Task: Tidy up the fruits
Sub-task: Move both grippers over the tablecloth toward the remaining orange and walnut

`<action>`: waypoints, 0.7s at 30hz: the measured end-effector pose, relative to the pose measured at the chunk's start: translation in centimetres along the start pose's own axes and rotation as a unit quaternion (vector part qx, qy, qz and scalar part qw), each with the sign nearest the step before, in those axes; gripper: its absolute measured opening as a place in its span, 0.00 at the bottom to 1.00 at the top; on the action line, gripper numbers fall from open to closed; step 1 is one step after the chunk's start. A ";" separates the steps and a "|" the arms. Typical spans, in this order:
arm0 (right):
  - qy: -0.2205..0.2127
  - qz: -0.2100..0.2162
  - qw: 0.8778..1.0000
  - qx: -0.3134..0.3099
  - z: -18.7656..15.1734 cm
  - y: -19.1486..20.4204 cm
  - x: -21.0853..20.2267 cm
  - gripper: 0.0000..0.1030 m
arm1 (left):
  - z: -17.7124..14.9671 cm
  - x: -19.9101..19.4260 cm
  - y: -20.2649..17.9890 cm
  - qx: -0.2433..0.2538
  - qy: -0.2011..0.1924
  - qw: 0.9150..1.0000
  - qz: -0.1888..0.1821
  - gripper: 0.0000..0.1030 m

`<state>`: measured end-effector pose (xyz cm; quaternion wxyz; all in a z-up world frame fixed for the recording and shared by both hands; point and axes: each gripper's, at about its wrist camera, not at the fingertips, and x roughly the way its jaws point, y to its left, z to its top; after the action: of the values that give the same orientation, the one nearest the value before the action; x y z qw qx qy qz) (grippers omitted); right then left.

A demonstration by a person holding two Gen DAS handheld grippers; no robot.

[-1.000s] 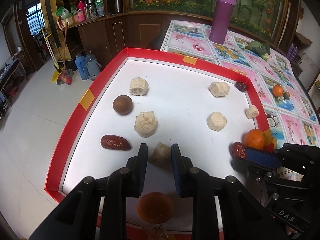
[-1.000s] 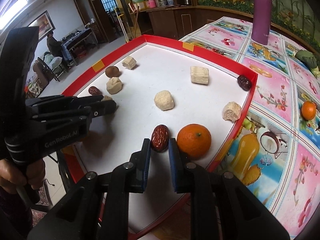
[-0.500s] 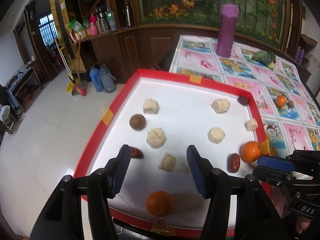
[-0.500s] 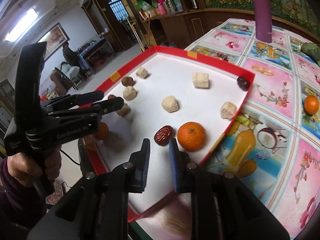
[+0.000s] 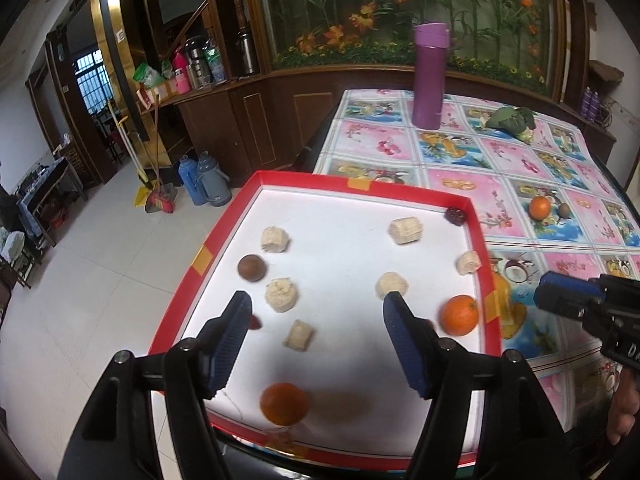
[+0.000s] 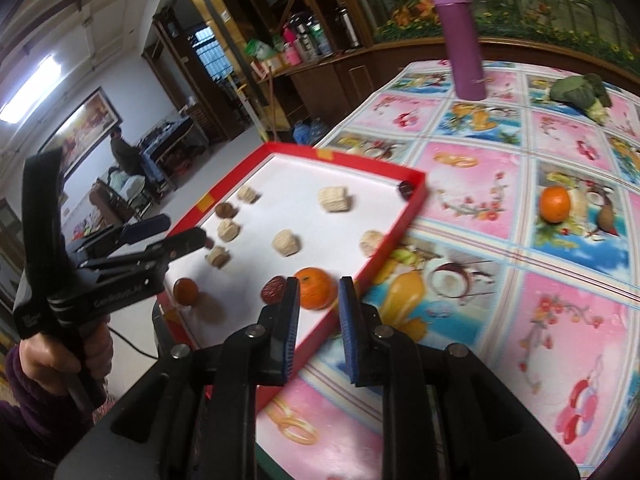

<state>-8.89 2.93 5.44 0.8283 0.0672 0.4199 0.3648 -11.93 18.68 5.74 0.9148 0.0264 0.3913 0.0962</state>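
Fruits lie scattered in a red-rimmed tray (image 5: 482, 248) with a white floor, set at the corner of a worktop (image 5: 520, 176) covered in a fruit-print cloth. Within the tray: an orange (image 5: 284, 404) near the front rim, a second orange (image 5: 460, 315) by the right rim, a brown round fruit (image 5: 251, 267) near the left rim, a dark date (image 5: 455, 215) in the far right corner, and several pale chunks, one (image 5: 299, 335) lying between the left jaws in view but untouched. A red date (image 6: 273, 290) sits just beside the second orange. A third orange (image 5: 539, 207) rests on the cloth outside the tray, well apart. A purple flask (image 5: 430, 76) stands upright at the far side of the worktop, near a green vegetable (image 5: 513, 120).

Left gripper (image 5: 316, 316) hovers above the tray's front half, its jaws opening and empty. Right gripper (image 6: 319, 294) is held over the tray's right front edge, its jaws drawn close together and gripping nothing. A hand (image 6: 60, 356) in a purple sleeve holds the left gripper's handle.
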 end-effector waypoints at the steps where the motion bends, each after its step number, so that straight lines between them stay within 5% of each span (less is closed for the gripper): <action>1: -0.004 -0.002 1.000 0.003 0.0 -0.3 -0.3 0.21 | 0.1 -0.2 -0.4 0.003 -0.001 1.000 -0.001 0.66; 12: -0.043 -0.044 0.997 0.037 0.3 -5.5 -4.4 0.21 | 1.1 -0.9 -4.5 0.036 -0.008 0.999 -0.020 0.71; 21: -0.039 -0.129 0.986 0.095 -1.1 -14.4 -8.1 0.21 | 2.9 1.1 -11.9 0.091 0.010 0.992 -0.088 0.71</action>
<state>-4.91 -13.05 4.03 0.8739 0.1050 0.4254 0.2104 -7.27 7.33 5.49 0.9097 0.0740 0.4081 -0.0202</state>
